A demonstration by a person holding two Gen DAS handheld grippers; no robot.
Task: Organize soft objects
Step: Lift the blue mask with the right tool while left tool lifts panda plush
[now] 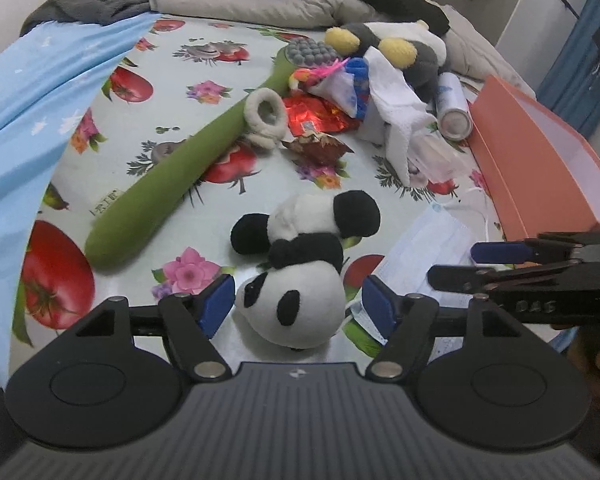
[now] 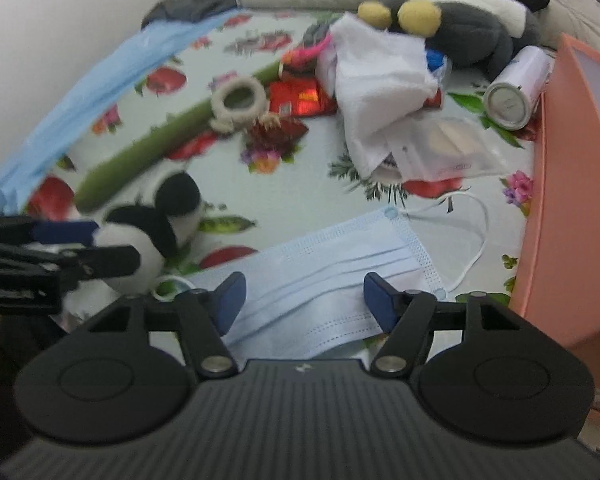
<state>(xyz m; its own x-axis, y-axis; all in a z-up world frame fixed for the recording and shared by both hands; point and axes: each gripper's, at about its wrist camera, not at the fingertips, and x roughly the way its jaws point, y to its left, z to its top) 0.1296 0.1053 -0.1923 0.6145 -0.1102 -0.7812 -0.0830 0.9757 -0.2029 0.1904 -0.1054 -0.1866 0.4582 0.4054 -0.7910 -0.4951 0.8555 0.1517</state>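
A panda plush (image 1: 300,236) lies on the fruit-print bed sheet (image 1: 172,60), its head between the blue pads of my left gripper (image 1: 298,304). The jaws stand open with a gap on the right side. My right gripper (image 2: 305,300) is open low over a light blue face mask (image 2: 332,264), which lies flat between and under its pads. From the right wrist view, the left gripper (image 2: 116,245) and the panda plush (image 2: 156,220) show at the left edge. Further back lie a long green plush (image 1: 168,176), a cream scrunchie (image 1: 264,114) and a grey and yellow plush (image 1: 396,48).
An open orange box (image 1: 540,152) stands along the right side of the bed. Beside it lie a white spray can (image 1: 454,108), a white cloth (image 1: 396,96), a clear packet (image 2: 448,152) and red wrappers (image 1: 312,114). A blue blanket (image 1: 40,92) covers the left, pillows the back.
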